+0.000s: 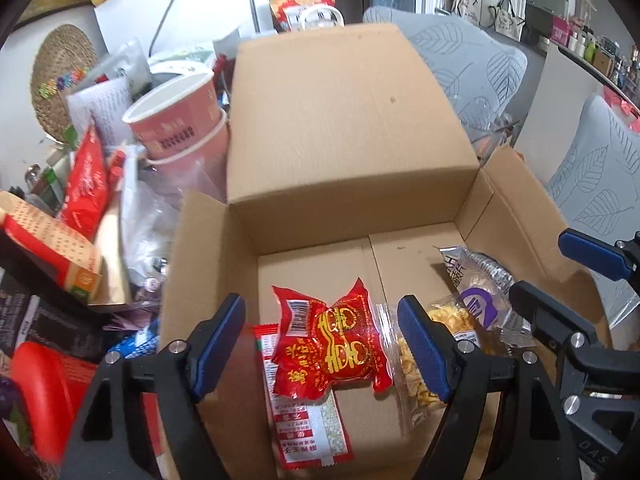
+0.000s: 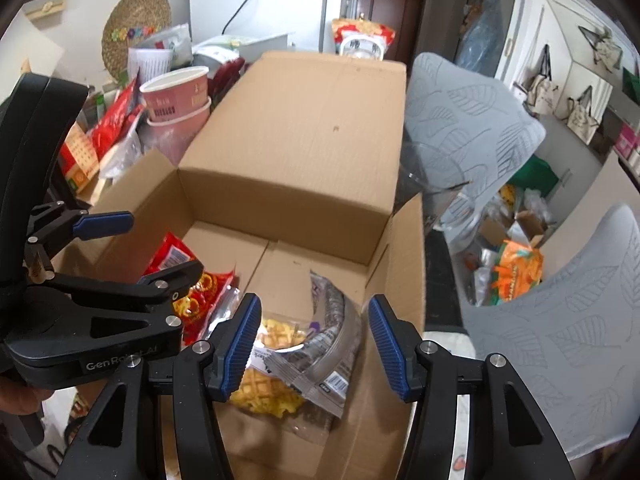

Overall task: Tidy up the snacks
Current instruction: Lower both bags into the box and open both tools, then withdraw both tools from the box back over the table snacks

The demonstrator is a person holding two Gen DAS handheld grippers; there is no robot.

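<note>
- Cluttered room: woven mat on the wall, counter piled with packaging left of an open cardboard box; grey leaf-print cushions to its right.
- Left of the box: stacked pink paper cups, empty as far as I can see, plus red bags and wrappers leaning against them.
- Box, left side of floor: red snack packet lying on a flat red-and-white sachet, whose long axis runs from the near wall toward the far one.
- Left tongs wide open, nothing gripped; red packet sits directly below and between the pads, not touched.
- Box, right side near the right wall: clear bag of yellow crackers with a silver-and-purple packet on top.
- Right tongs about half open, empty; silver packet lies just below the gap, clear of both pads.
- Judgement: both drops done, box still mostly bare at the far end.
- Next pick is probably from loose snacks outside the box; the left pile is nearer the left tongs, while an orange packet in a heap lower down past the right wall is nearer the right.
</note>
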